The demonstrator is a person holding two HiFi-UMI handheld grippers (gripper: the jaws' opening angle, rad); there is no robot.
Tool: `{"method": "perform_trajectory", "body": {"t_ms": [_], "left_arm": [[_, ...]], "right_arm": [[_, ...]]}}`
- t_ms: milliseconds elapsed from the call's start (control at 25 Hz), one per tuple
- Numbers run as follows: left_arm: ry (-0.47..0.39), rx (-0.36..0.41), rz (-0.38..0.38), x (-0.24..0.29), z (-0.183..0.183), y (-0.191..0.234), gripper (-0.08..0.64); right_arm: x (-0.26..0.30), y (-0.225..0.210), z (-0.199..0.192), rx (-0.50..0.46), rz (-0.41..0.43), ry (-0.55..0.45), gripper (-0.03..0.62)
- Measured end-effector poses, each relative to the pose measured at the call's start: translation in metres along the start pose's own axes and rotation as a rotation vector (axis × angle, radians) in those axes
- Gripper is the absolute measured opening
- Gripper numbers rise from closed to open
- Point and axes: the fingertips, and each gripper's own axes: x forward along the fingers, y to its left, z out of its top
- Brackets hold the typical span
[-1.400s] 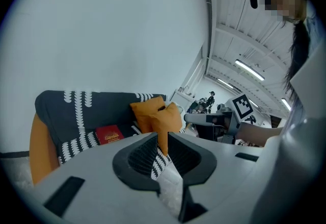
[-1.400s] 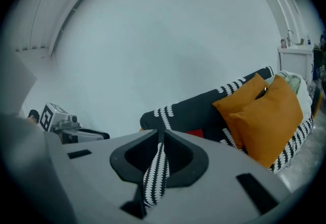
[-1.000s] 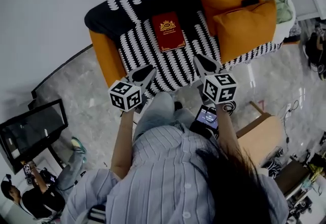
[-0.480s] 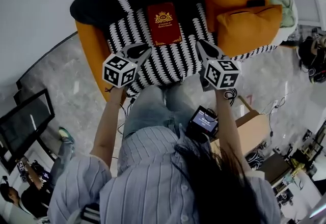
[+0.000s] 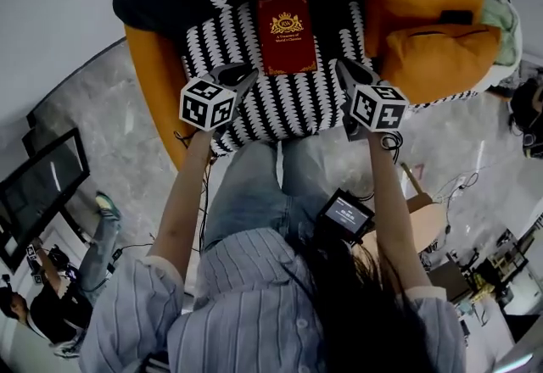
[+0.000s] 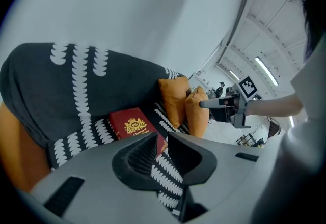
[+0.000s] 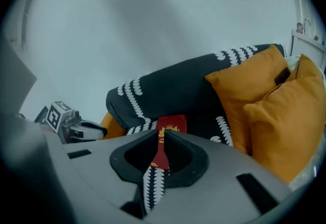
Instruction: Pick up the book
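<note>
Red gold-crested hardcover book [image 5: 287, 35], flat on the black-and-white patterned sofa seat [image 5: 254, 113] — your grey left gripper [image 5: 244, 74] and grey right gripper [image 5: 343, 69] hover either side of the book's near edge, jaws closed, empty; open one before sliding onto that edge.

The right gripper [image 7: 161, 135] is hiding much of the near half of the flat red book with a gold crest [image 7: 172, 122] just ahead of it. The left gripper [image 6: 163, 140] is covering one near corner. The gold words [image 5: 288, 35] are showing too small to read.
</note>
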Motion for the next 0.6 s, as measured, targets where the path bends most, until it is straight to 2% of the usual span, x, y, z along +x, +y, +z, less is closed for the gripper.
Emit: {"method": "perform_trajectory", "body": {"t_ms": [240, 440, 600], "left_arm": [[0.04, -0.087, 0.023, 0.031, -0.019, 0.037, 0.066], [0.034, -0.215, 0.024, 0.056, -0.035, 0.067, 0.109], [0.041, -0.291, 0.04, 0.076, -0.048, 0.087, 0.14]], "right_arm": [[0.057, -0.019, -0.023, 0.051, 0.047, 0.083, 0.046], [0.099, -0.033, -0.05, 0.091, 0.081, 0.146, 0.046], [0.125, -0.049, -0.064, 0.079, 0.089, 0.189, 0.05]]}}
